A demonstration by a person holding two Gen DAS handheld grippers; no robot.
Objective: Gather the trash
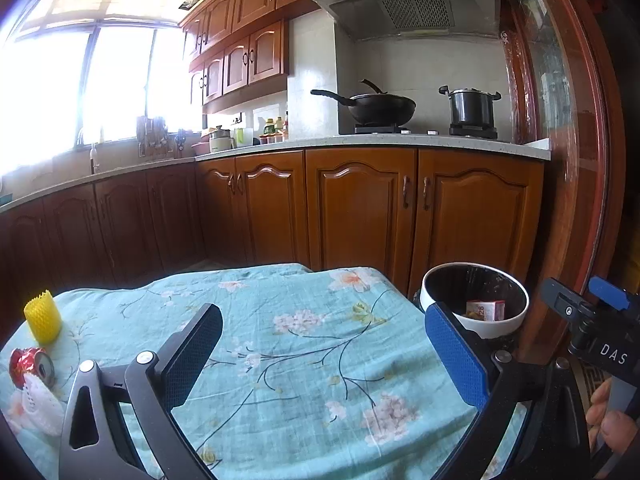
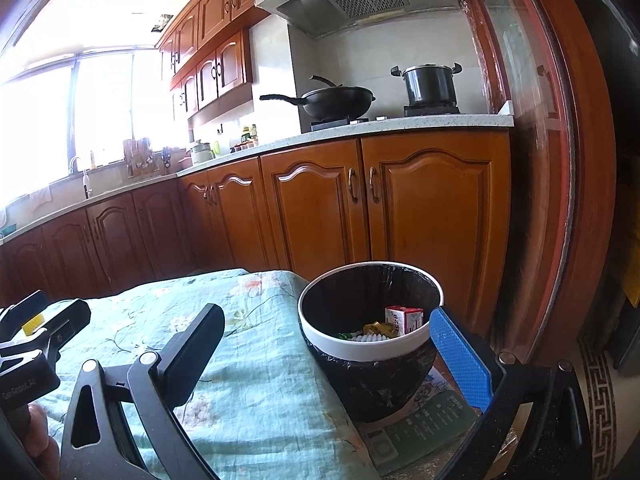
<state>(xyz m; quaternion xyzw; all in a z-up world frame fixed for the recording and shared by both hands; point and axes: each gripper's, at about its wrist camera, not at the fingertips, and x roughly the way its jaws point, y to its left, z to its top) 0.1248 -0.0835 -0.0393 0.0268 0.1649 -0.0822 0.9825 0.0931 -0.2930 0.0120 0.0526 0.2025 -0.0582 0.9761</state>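
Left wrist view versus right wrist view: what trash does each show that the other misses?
Only the left wrist view shows the crushed red can and the white foam net beside it at the cloth's left edge. Only the right wrist view shows the yellow wrapper and white ridged scrap inside the trash bin. Both show the bin, the red-and-white carton in it, the yellow foam sleeve, and each open, empty hand-held gripper.
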